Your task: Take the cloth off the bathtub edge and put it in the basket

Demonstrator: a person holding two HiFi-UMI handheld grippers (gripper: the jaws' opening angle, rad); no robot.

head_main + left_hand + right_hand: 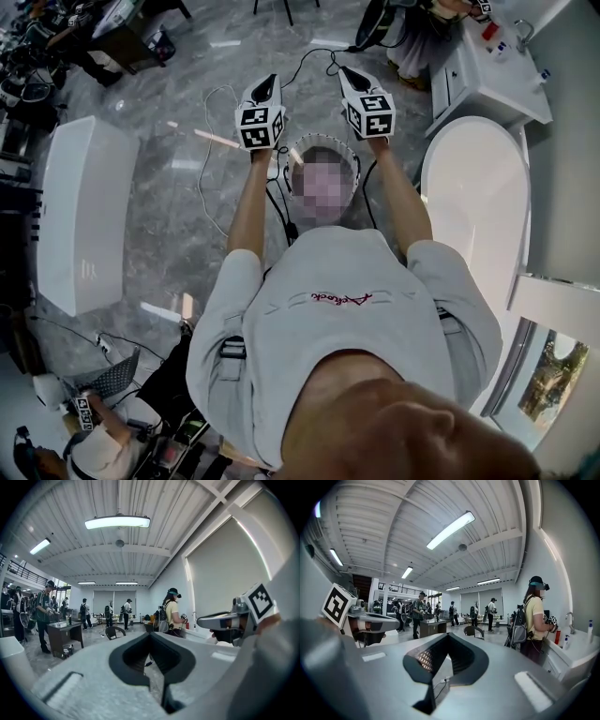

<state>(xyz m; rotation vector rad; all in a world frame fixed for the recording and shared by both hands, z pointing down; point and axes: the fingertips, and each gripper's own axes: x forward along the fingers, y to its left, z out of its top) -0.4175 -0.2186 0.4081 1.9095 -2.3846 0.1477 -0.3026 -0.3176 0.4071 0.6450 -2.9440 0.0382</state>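
Head view looked down on a grey marble floor [178, 187] that filled most of the frame. A white oval bathtub [473, 187] stood at the right, and its visible rim was plain white. A white rectangular block [80, 211] lay well apart from it at the left. A white vanity [487, 80] stood past the tub's far end.

Between tub and block, a person [347, 300] in a grey shirt held both forearms straight out. The round ribbed rim of the basket [323, 141] showed on the floor between those forearms, just beside the bathtub; its inside could not be seen. The cloth could not be made out in any view.

The left gripper [269, 82] and the right gripper [345, 73] were held side by side above the basket, near each other but apart. Each pointed away from the person across the room.

In the left gripper view, the left gripper [150, 633] had its jaws pressed together with nothing between them. The right gripper view showed the right gripper [447, 634] the same way, jaws together and empty. A bystander in a yellow shirt [534, 616] stood beyond them at a counter.
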